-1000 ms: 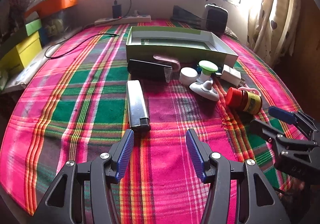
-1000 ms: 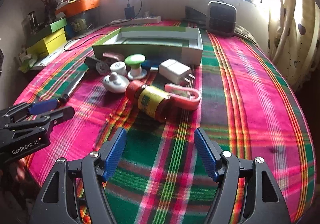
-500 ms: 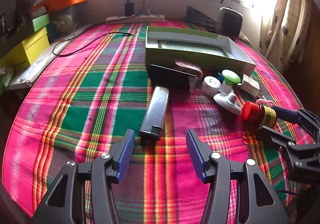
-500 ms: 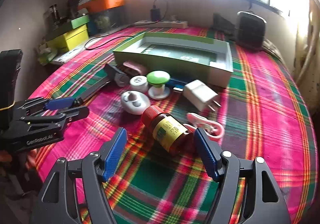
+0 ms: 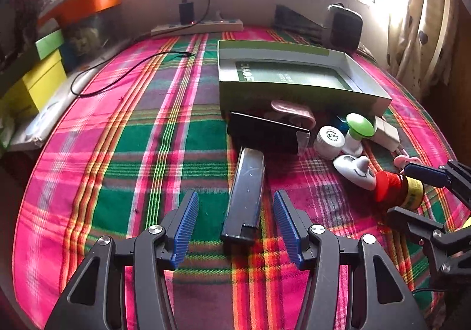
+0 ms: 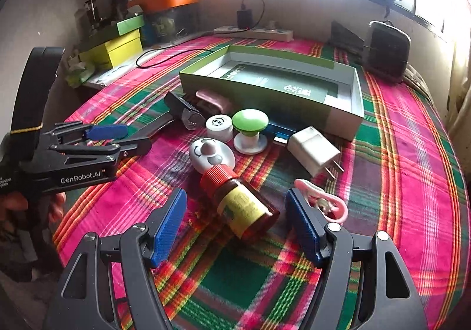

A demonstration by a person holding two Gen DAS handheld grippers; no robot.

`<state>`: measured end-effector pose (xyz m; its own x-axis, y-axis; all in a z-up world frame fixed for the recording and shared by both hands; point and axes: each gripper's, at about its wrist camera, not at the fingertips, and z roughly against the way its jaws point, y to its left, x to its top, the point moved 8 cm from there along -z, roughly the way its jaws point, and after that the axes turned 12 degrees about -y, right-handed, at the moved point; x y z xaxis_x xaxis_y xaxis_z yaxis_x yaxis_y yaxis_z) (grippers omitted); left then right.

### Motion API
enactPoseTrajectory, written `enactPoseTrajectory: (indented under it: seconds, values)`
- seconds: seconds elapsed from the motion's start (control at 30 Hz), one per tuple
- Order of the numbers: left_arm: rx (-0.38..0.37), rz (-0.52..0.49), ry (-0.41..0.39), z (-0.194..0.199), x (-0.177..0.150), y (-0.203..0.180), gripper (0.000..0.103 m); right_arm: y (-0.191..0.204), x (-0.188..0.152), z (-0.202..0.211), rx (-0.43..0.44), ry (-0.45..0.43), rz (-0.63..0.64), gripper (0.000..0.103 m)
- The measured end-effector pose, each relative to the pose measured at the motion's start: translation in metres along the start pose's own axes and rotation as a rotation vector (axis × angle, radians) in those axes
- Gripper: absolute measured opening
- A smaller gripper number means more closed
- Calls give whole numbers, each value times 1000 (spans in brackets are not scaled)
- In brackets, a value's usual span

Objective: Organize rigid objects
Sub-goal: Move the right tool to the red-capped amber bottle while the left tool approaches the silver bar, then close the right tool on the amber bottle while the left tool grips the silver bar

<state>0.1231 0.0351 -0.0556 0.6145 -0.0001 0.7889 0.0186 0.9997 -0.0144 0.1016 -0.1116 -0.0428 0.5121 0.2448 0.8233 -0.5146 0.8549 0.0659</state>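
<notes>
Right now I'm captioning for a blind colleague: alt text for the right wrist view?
The open right gripper straddles a red-capped brown bottle lying on a plaid cloth. Behind it, small objects lie scattered before an open green box; the left gripper is at left.

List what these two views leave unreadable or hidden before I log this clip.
- Blue item, right wrist view: mostly hidden behind the green knob and the white charger.
- Bottle label, right wrist view: text too small to read.
- Amber bottle, left wrist view: half covered by the right hand-held gripper.
</notes>
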Motion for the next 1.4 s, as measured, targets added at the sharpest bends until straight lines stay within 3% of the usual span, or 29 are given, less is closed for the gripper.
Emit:
enactPoseTrajectory:
  seconds: [0.2, 0.33, 0.5, 0.83, 1.4]
  values:
    - [-30, 14, -4, -3, 4, 3, 53, 6, 1, -7, 22, 22, 31, 68]
    - [-54, 30, -2, -3, 4, 0, 51, 7, -2, -4, 20, 27, 38, 48]
    - [-66, 7, -9, -5, 6, -8, 45, 8, -7, -4, 10, 43, 27, 33]
    - [-55, -18, -7, -9, 8, -6, 23, 5, -5, -5, -30, 35, -11, 33]
    - [-85, -8, -10, 5, 13, -9, 22, 2, -2, 0, -30, 13, -62, 33]
